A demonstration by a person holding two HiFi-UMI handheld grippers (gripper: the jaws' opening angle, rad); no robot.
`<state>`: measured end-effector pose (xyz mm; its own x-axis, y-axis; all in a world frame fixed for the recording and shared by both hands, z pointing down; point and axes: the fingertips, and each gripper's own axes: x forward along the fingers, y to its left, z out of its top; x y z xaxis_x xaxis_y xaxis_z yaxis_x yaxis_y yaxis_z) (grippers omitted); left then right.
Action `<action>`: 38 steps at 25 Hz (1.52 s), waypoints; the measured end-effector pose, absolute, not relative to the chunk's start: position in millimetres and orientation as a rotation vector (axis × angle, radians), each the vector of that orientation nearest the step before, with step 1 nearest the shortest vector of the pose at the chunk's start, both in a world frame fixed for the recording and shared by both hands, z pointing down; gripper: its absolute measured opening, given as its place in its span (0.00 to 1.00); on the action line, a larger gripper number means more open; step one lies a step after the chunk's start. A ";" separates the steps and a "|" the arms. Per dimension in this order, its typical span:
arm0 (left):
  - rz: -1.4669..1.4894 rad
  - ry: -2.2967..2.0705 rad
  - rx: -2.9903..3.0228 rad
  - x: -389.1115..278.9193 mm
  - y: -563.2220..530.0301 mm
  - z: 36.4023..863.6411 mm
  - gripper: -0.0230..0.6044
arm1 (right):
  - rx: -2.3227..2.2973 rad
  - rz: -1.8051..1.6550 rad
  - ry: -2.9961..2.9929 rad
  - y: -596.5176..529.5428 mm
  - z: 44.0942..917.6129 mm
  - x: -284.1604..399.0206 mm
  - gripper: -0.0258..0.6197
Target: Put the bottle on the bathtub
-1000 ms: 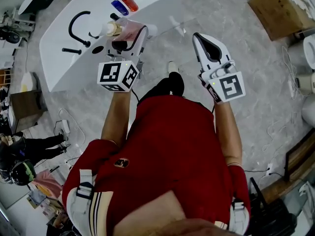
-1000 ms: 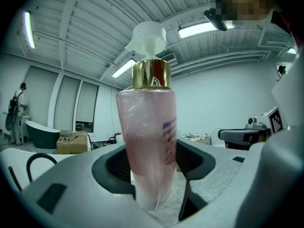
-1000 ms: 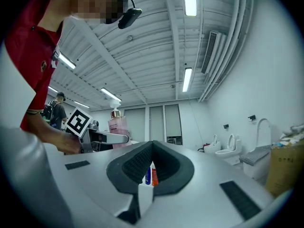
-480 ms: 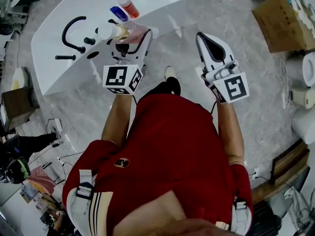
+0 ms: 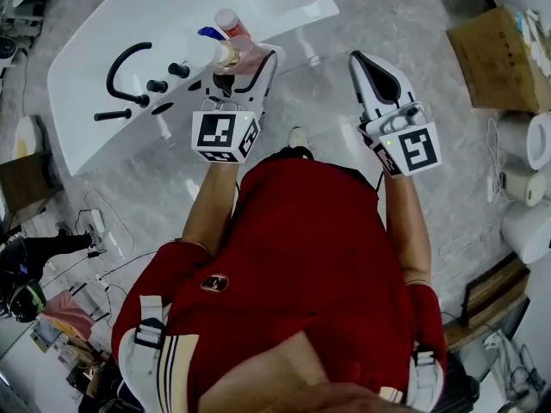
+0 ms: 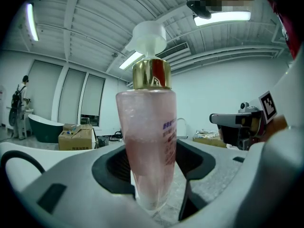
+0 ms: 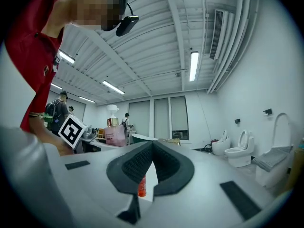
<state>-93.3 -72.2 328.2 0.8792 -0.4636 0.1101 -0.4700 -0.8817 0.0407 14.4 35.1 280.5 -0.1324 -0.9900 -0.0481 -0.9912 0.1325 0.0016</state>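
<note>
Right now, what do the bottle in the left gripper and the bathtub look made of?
Bottle: clear pink-tinted body, plastic or glass, can't tell which; the liquid level shows through it. Collar: shiny gold, metal or metallised plastic. Pump head: matte white, likely plastic. Bathtub: smooth, glossy-looking white; acrylic or ceramic, left open.

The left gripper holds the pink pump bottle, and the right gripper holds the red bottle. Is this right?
Not quite: the right gripper is shut on nothing; the head view shows the red bottle standing on the bathtub. The left gripper does hold the pink pump bottle.
</note>
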 end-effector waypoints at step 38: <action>0.318 -1.072 2.800 -4.8 -209.9 423.6 0.48 | -1.831 -0.092 2.593 -124.3 326.3 110.6 0.03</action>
